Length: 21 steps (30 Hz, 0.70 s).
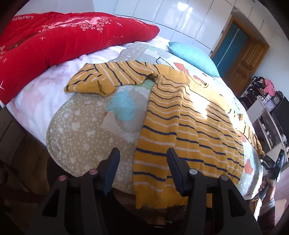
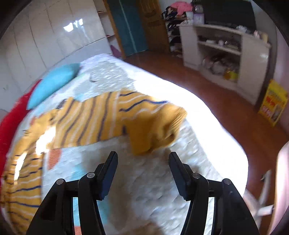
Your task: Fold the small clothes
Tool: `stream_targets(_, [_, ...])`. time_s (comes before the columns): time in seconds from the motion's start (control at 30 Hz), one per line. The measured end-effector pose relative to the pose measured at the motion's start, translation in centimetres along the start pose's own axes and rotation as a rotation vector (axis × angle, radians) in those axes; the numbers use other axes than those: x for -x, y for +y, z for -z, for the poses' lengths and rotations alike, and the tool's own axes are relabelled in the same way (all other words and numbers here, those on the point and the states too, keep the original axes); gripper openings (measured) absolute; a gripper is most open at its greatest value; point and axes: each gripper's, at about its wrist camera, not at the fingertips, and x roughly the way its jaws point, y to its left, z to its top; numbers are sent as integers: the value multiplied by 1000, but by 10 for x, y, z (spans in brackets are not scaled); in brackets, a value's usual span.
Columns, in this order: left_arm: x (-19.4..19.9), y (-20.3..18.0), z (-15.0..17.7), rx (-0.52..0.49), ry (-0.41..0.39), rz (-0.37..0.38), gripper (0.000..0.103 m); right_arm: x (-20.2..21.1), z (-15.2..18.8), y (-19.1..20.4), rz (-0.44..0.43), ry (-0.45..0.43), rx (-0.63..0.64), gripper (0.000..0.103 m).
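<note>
Overhanging the quilt (image 1: pixel 84 126) edge, sweater (image 1: pixel 189 126) hem between open left tool (image 1: pixel 143 153).

Before me: a patchwork quilt (image 1: pixel 81 126) with hearts and dots covering the bed. A red duvet (image 1: pixel 54 39) bunched at its far side, a turquoise pillow (image 1: pixel 193 56) near it. White glossy wardrobe doors (image 1: pixel 180 16) behind. A wooden door (image 1: pixel 242 63); a white shelf unit (image 2: pixel 225 54), cluttered; wooden floor (image 2: pixel 207 94); a yellow box (image 2: pixel 272 103) leaning beside the shelf unit.
</note>
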Motion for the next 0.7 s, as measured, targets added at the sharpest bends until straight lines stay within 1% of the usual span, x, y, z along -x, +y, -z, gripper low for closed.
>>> stream_targets(0.07, [-2,-3,-4,-7,-4,-9,53,-14,-11,-13,66,-15,56,64])
stream_targets(0.1, [-3,-5,-6,-9,-3,-11,53,-20,-18,-12,61,-6,71,51])
stream_targets(0.13, [-4,-6,-8,-8,-2,-10,53,-25,-27,-13,34,1,73,39])
stream_targets(0.17, [-4,-7,-11,-6,-3,-4,53,-29,-42,-22,24,-1,61,30])
stream_targets(0.2, [-5,-9,-13,-3,-7,0,53,-28,-55,-29,41,-21,31,31])
stream_targets(0.23, [-5,-11,-15,-3,-13,1,53,-32,-71,-37,74,-47,-15,35])
stream_targets(0.27, [-5,-12,-17,-2,-17,-1,53,-34,-83,-48,120,-61,-64,45])
stream_targets(0.3, [-6,-12,-18,0,-22,-1,53,-35,-94,-60,165,-67,-110,48])
stream_targets(0.33, [-6,-13,-20,5,-24,2,54,-34,-102,-71,187,-67,-147,48])
stream_targets(0.37, [-6,-13,-21,11,-27,7,58,-31,-107,-80,170,-66,-183,48])
stream_targets(0.43, [-7,-12,-22,23,-35,12,61,-16,-104,-88,56,-79,-240,48])
stream_targets(0.47, [-7,-12,-22,29,-37,14,63,-12,-99,-87,-6,-73,-251,51])
stream_targets(0.53, [-12,-11,-22,42,-25,22,63,-10,-82,-82,-142,-30,-270,54])
stream_targets(0.6, [-18,-10,-22,54,-3,30,63,-15,-59,-75,-250,28,-300,54])
stream_targets(0.67, [-20,-9,-21,66,8,38,63,-27,-40,-70,-296,86,-340,57])
stream_targets(0.7, [-20,-9,-21,70,8,41,63,-35,-35,-68,-293,104,-359,57])
